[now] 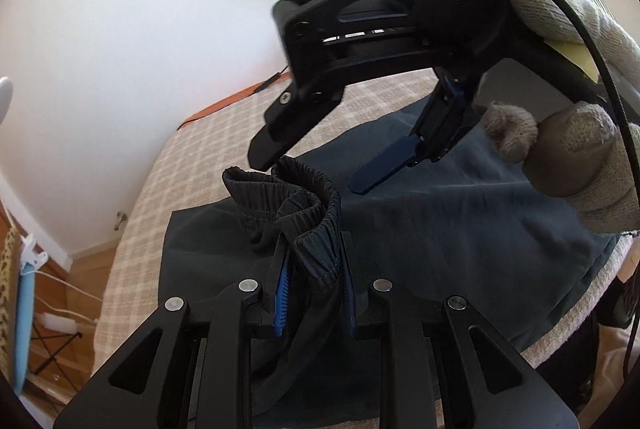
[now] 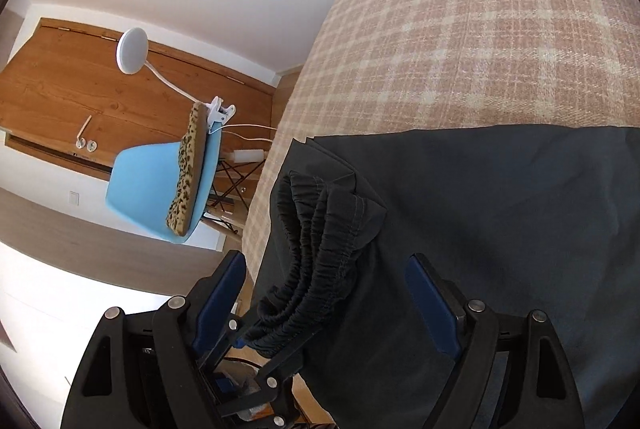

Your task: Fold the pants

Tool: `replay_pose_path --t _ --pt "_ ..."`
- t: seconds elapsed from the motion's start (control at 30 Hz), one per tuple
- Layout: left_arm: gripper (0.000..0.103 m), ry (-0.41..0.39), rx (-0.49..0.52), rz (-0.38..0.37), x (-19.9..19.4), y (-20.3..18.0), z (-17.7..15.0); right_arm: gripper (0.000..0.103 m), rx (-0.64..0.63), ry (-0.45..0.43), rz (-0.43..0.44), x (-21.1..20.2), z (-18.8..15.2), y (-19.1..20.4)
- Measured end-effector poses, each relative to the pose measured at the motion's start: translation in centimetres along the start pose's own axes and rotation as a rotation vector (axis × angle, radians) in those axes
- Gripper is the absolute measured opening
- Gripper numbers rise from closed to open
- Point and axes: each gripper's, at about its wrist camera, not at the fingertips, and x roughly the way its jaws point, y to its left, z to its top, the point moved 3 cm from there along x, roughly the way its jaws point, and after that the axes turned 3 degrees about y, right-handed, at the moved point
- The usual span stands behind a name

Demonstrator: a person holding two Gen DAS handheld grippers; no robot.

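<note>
White letters "DAS" stand on the right tool [image 1: 316,173] body.

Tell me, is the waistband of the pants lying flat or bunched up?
Bunched up. The waistband stands in gathered folds, pinched by the left gripper, while the rest of the pants lies spread on the bed.

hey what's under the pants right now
The pants lie on a plaid blanket, which shows around them. The left gripper holds the bunched waistband. What's beneath the fabric is covered.

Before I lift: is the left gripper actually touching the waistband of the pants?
Touching. The left wrist view shows the left gripper with its fingers shut on the bunched waistband of the pants.
</note>
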Motion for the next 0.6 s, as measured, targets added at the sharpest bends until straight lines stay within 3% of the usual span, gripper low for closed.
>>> replay_pose_path --t 0.1,0.2,0.27,0.33,0.4,0.5,0.6 --pt "0.02 -0.004 0.086 0.018 0.1 -2.2 0.2 0.085 -0.002 0.014 0.019 0.0 0.3 0.4" --pt "0.02 -0.013 0.158 0.035 -0.3 -4.0 0.3 0.082 -0.016 0.023 -0.049 -0.5 0.4 0.2" --pt "0.02 -0.017 0.202 0.052 -0.5 -5.2 0.5 0.072 -0.022 0.041 -0.09 -0.7 0.2 -0.1" --pt "0.02 -0.017 0.238 0.065 -0.6 -6.3 0.7 0.051 -0.022 0.054 -0.112 -1.1 -0.1 -0.7" --pt "0.02 -0.015 0.243 0.059 -0.6 -7.3 0.9 0.037 -0.003 0.048 -0.109 -2.0 -0.6 -1.6" --pt "0.02 -0.022 0.234 0.044 -1.0 -8.6 1.4 0.025 0.006 0.015 -0.109 -4.2 -1.2 -2.7" --pt "0.02 -0.041 0.216 0.029 -1.8 -10.0 2.4 0.021 -0.002 -0.017 -0.118 -6.3 -1.9 -3.2"
